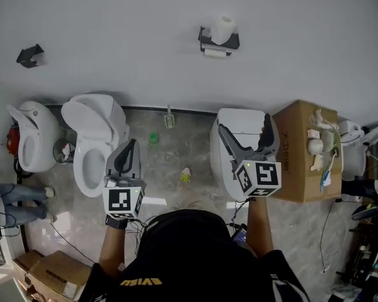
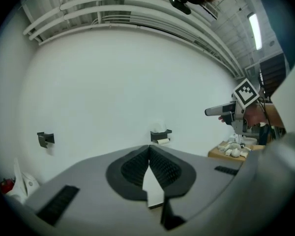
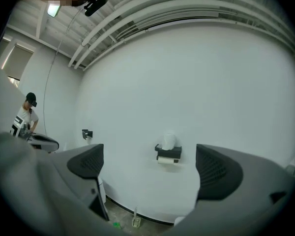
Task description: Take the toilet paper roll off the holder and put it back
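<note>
White wall [image 1: 113,17] carries the wall holder [image 1: 219,43], well ahead of both grippers. The toilet paper roll [image 1: 224,29] stands on top of the holder, long axis vertical. A second roll [image 1: 215,53] hangs under the holder, axis horizontal. Right gripper [image 1: 246,131] is released, jaws wide and empty, with the holder framed between them. Left gripper [image 1: 131,153] is clenched on nothing, aimed just left of the holder. The right one looks better lined up for the reach.

The person is wearing a black shirt [image 1: 189,250] with yellow print across the back. The left gripper [image 1: 132,145] and right gripper [image 1: 244,126] are showing grey bodies and black ribbed pads [image 2: 162,168], each carrying a white cube [image 1: 123,201] with black square markers.
</note>
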A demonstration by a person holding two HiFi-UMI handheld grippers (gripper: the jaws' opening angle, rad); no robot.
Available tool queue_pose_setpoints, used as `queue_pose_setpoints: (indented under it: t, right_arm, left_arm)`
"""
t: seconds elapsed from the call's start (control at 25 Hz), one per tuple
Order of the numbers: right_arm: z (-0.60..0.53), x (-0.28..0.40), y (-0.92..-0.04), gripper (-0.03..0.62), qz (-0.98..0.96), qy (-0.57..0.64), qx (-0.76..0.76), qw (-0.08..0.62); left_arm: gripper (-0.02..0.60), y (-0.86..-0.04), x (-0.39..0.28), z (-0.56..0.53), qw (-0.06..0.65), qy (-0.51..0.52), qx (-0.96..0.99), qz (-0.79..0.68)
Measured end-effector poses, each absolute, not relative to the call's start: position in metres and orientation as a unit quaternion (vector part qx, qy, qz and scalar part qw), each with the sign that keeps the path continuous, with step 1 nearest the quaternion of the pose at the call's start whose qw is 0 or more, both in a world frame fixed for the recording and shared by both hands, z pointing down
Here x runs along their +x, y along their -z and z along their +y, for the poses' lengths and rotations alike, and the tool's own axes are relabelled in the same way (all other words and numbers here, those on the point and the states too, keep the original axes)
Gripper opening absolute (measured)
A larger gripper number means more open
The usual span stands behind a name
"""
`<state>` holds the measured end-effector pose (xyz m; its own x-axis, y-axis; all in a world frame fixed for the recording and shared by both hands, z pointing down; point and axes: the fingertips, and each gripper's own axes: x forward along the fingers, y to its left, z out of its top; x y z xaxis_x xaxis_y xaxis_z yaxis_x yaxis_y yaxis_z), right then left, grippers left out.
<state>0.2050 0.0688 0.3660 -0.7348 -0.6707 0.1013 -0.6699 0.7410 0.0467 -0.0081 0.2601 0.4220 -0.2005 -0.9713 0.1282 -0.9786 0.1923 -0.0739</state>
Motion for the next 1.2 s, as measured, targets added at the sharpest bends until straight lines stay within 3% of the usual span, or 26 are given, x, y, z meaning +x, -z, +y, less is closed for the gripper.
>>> queue_pose_setpoints:
  t: [0.4, 1.2]
  right_arm:
    - [-0.080, 0.161, -0.367, 0.578, -0.926, -0.008, 0.374, 0.043]
    - [-0.241, 0.047, -0.398, 0.578, -0.890, -0.009, 0.450, 0.073]
  left_arm:
    - [0.011, -0.399, -0.054, 0.097, 0.009, -0.074, 0.644, -0.761]
    - [0.011, -0.418, -0.138, -0.138, 0.001, -0.036, 0.771, -0.635]
